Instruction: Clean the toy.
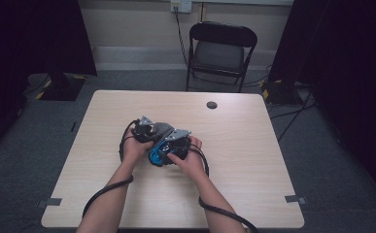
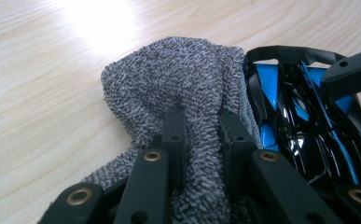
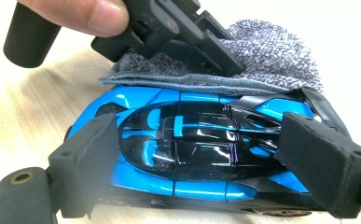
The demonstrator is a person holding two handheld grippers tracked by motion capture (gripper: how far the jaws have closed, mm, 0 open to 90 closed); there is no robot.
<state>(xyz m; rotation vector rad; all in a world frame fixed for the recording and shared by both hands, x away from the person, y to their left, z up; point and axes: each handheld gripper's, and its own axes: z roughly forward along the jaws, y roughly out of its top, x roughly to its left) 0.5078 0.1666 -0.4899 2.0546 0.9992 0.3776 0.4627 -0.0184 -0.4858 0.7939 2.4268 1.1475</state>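
Near the middle of the bench (image 1: 253,160), the right hand-held gripper (image 3: 206,154) is clamping a blue and black toy car (image 3: 192,149) at nose and tail. The left hand-held gripper (image 2: 201,135) is pinching a grey cloth (image 2: 178,88) against the car's side. Wiping looks under way; how much is left is unclear.

Glossy blue-black toy car (image 3: 192,149), rough grey terry cloth (image 2: 178,84), matt pale wood-grain table (image 1: 253,160).

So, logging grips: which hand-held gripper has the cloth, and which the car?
The left hand-held gripper pinches the grey cloth; the right hand-held gripper clamps the blue toy car by its ends.
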